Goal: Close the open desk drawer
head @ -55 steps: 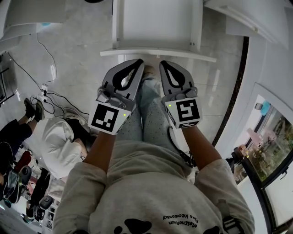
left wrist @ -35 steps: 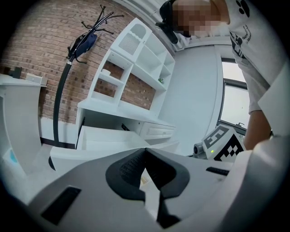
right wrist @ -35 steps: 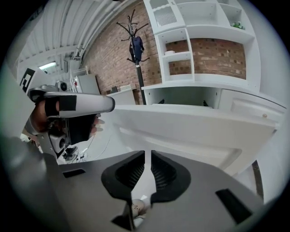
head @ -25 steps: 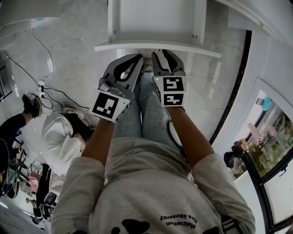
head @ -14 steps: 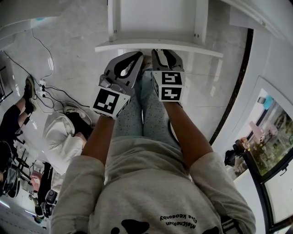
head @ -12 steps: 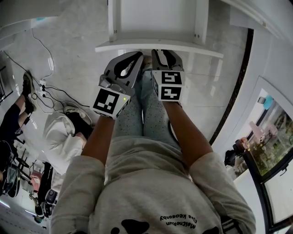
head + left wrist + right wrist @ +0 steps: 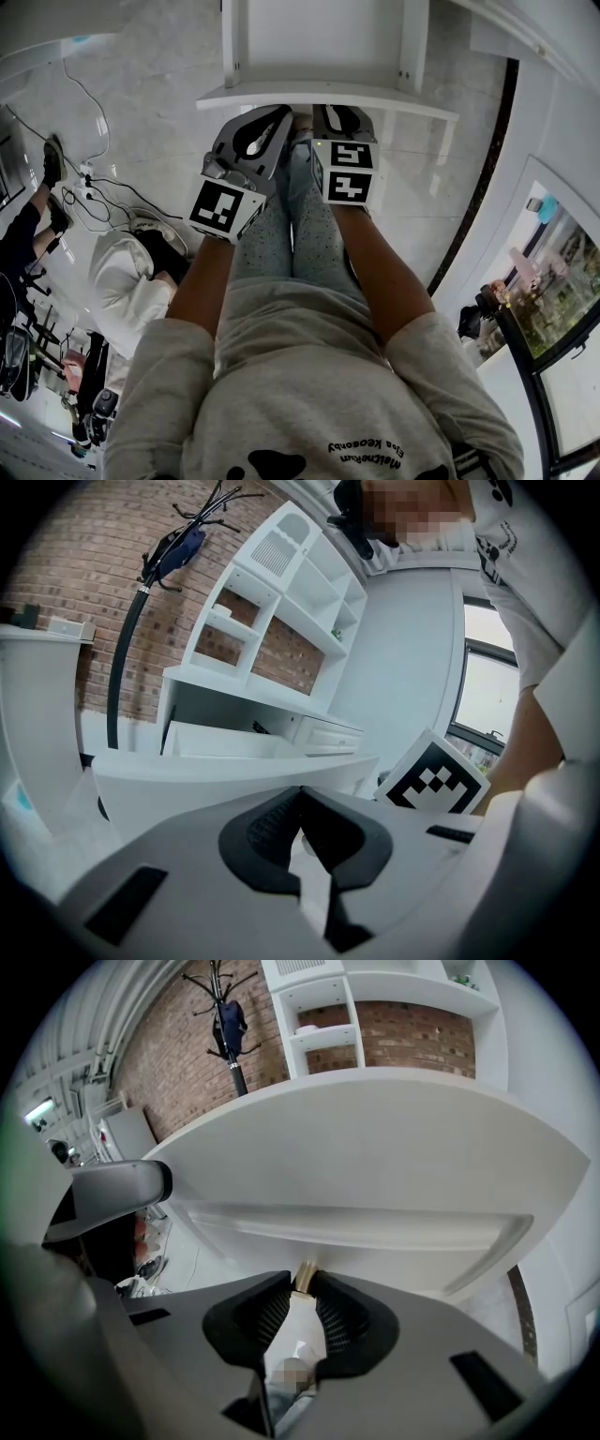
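The white desk drawer (image 7: 319, 95) stands pulled out at the top of the head view, its front panel just above both grippers. In the right gripper view the drawer front (image 7: 375, 1176) fills the upper half. A small brass knob (image 7: 306, 1276) sits between the tips of my right gripper (image 7: 303, 1288), whose ribbed pads (image 7: 333, 1316) flank it closely. My right gripper (image 7: 331, 111) touches the panel's underside. My left gripper (image 7: 277, 116) hovers beside it, jaws together and empty. The left gripper (image 7: 300, 797) looks at the drawer (image 7: 234, 771) from the side.
A white desk with a shelf unit (image 7: 281, 621) stands behind the drawer, and a coat stand (image 7: 169, 555) stands by the brick wall. Cables (image 7: 103, 197) and a person's legs (image 7: 28, 206) lie on the floor at left. A wall and window (image 7: 553, 281) run along the right.
My right gripper has moved up and left to the drawer front and turned its marker cube upward. The left gripper has barely shifted. The drawer stays pulled out.
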Available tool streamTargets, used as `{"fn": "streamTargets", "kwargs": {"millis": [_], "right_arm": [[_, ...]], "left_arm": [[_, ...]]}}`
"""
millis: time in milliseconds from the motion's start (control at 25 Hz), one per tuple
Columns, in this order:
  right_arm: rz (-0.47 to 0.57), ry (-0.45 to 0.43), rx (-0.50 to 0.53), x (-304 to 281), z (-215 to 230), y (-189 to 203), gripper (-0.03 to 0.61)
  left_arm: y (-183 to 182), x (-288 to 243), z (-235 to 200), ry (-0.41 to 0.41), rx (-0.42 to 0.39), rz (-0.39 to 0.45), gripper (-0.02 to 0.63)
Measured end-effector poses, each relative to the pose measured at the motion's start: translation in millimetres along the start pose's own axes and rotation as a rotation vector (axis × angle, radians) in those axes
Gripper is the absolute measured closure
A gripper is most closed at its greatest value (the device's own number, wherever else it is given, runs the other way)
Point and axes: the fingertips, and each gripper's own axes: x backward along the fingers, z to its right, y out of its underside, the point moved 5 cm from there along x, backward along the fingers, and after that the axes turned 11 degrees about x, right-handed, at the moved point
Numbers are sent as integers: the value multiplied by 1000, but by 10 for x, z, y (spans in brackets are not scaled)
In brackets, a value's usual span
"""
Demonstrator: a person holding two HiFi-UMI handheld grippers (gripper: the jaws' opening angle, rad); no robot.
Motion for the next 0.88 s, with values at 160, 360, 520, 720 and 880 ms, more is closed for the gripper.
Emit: {"fn": "streamTargets", "kwargs": {"millis": [160, 360, 520, 720, 880], "right_arm": [[-5, 8, -3, -12, -9, -17, 477], [-1, 12, -2, -61, -11, -91, 477], [-1, 19, -11, -79, 7, -132, 477], [-1, 25, -16, -126, 34, -198, 479], [2, 32, -17, -170, 58, -270, 479]], "left_arm": [[-21, -5, -42, 0, -6, -6, 595], [-83, -14, -124, 1, -2, -1, 595], [-116, -41, -159, 1, 9, -5, 595], [-180, -90, -213, 13, -5, -18, 595], [-243, -131, -267, 29, -14, -24, 595]]}}
